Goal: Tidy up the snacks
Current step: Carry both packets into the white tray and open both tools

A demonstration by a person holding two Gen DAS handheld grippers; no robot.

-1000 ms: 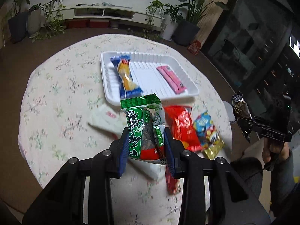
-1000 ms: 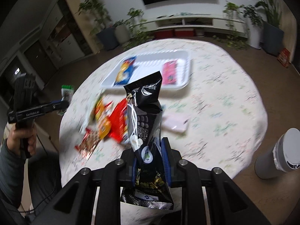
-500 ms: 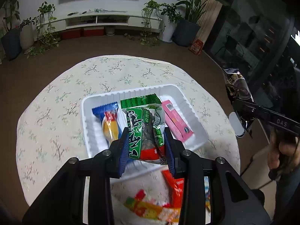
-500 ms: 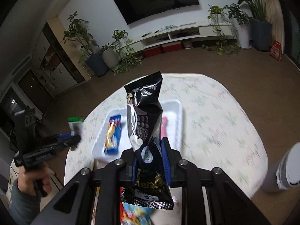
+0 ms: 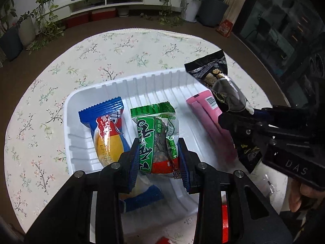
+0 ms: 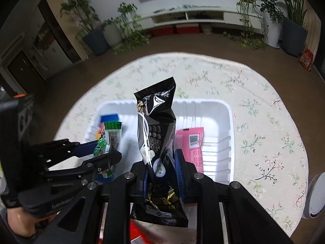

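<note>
The left claw pinches a green pack between its 2 blue pads, the pack standing upright over the white tray. Just left of this claw a blue pack with a yellow cake lies flat in the tray, its near end running under the left finger. Right of the claw a pink bar lies along the tray's right side. Further right, the right claw reaches in from the edge of the view, gripping a black pack that tilts up and away over the pink bar. A red wrapper shows below, beside the tray's near rim, partly hidden by the left claw's frame.

In the right wrist view, the left claw comes in from the left, with the green pack held over the tray's left part; the blue pack peeks out behind it. The right claw is clamped on the black pack, which stands nearly upright above the tray's middle. Just right of this claw the pink bar lies in the tray, touching neither pack. The tray sits on a round surface covered with a floral cloth. At the far right edge, a white cylinder stands beside the surface.
</note>
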